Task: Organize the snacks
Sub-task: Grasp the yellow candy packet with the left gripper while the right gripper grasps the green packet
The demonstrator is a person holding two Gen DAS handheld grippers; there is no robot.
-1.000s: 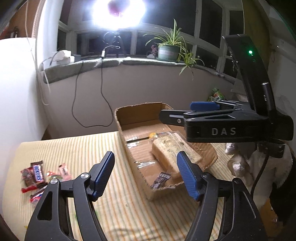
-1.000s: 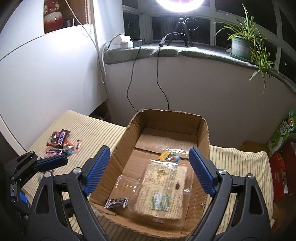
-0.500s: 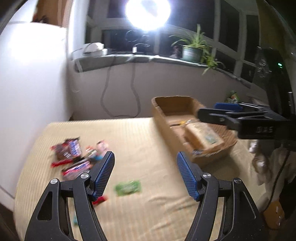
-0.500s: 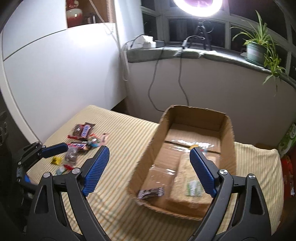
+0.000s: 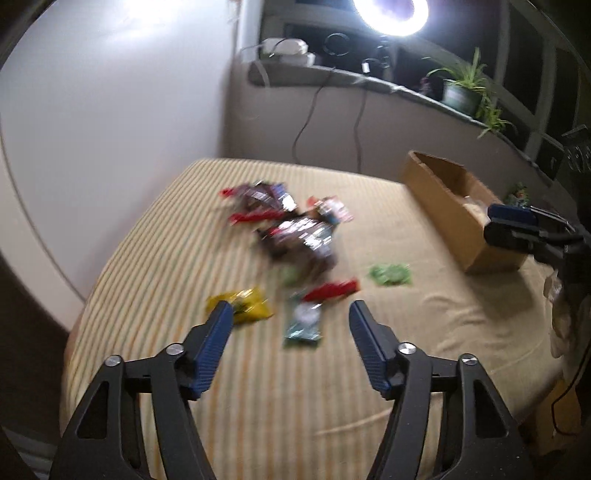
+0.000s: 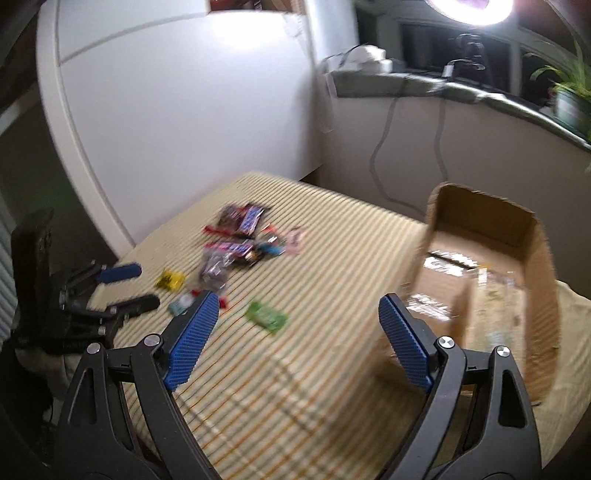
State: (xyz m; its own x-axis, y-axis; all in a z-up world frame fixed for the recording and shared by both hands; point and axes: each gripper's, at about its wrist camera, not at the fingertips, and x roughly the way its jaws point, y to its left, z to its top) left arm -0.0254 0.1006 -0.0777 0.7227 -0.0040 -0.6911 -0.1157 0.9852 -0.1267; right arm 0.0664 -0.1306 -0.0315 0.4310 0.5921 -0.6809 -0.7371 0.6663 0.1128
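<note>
Both jaws wide apart and empty, left gripper (image 5: 290, 314) above snack pile (image 5: 295, 236), cardboard box (image 6: 487, 266) rightward

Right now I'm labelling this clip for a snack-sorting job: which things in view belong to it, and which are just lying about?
Belongs to the job:
- heap of mixed snack wrappers
- flat green packet
- yellow packet
- open brown cardboard box
- open left tongs
- open right tongs

Just lying about:
- potted green plant
- bright ring light
- dangling black cables
</note>
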